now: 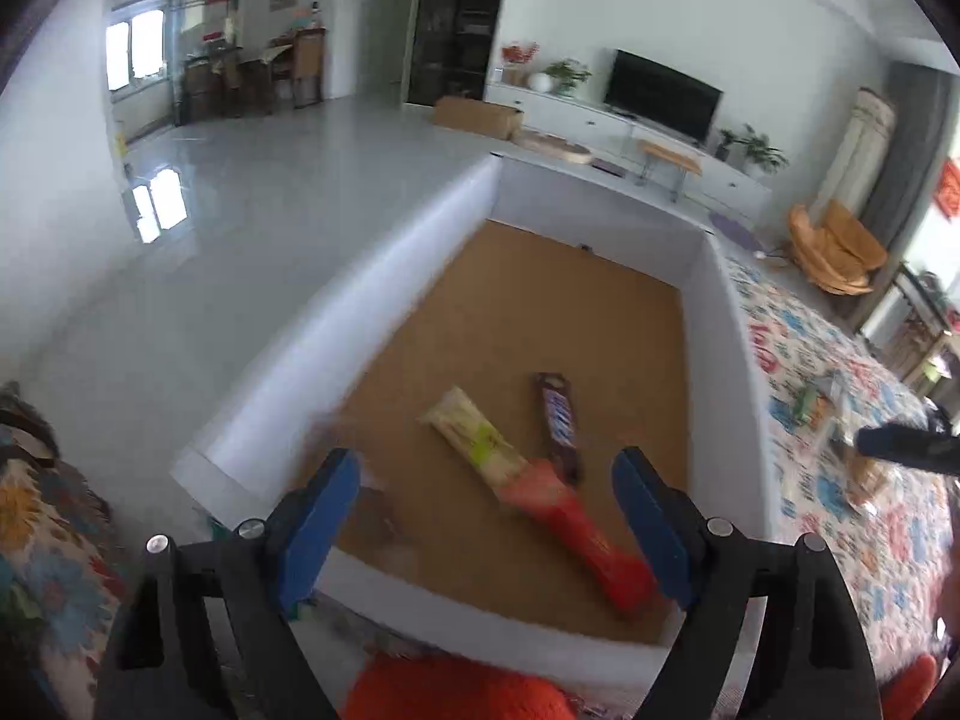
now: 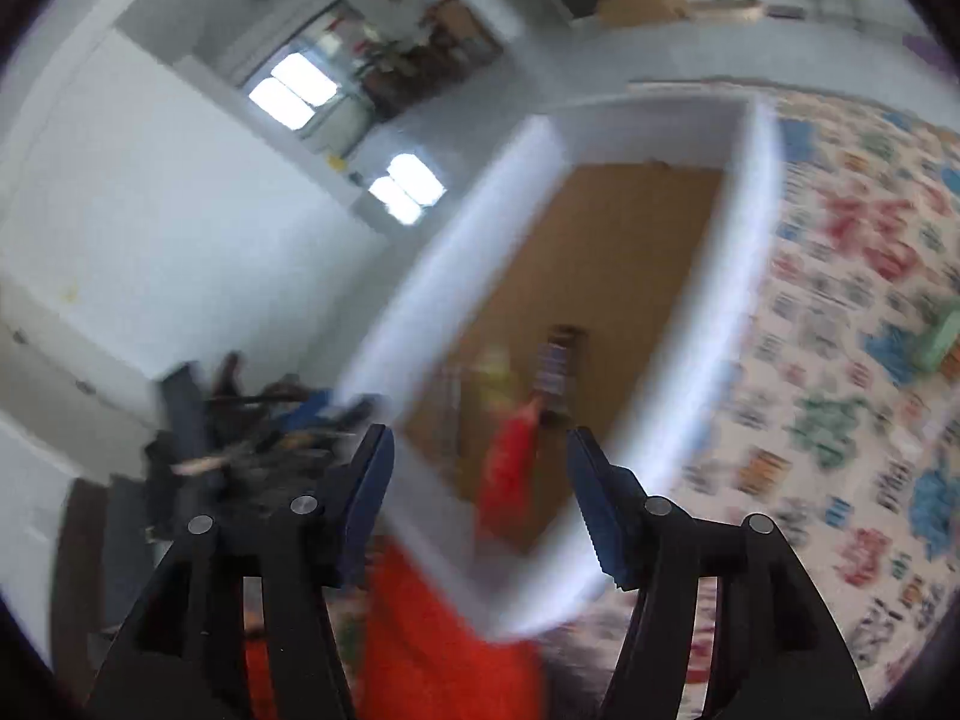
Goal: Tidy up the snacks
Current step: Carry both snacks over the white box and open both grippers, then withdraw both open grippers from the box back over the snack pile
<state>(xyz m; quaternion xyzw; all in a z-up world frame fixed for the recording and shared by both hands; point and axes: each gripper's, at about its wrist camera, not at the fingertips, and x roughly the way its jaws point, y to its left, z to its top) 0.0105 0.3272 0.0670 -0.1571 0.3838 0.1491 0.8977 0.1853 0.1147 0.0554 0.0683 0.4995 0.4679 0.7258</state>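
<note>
A white-walled box [image 1: 336, 324] with a brown cardboard floor sits on a patterned cloth. Inside lie a yellow-green snack pack [image 1: 474, 435], a red snack pack [image 1: 576, 534] and a dark chocolate bar [image 1: 558, 420]. My left gripper [image 1: 486, 522] is open and empty, just above the box's near wall. In the blurred right wrist view the box [image 2: 744, 276] and the red pack [image 2: 510, 462] show again. My right gripper [image 2: 480, 480] is open and empty over the box's near corner. The right gripper's dark tip [image 1: 906, 447] shows at the right of the left wrist view.
The patterned cloth [image 1: 840, 420] to the right of the box carries a few more small packs [image 1: 816, 399]. An orange-red object [image 1: 456, 690] lies just in front of the box. Beyond are grey floor, a TV stand and a cardboard carton.
</note>
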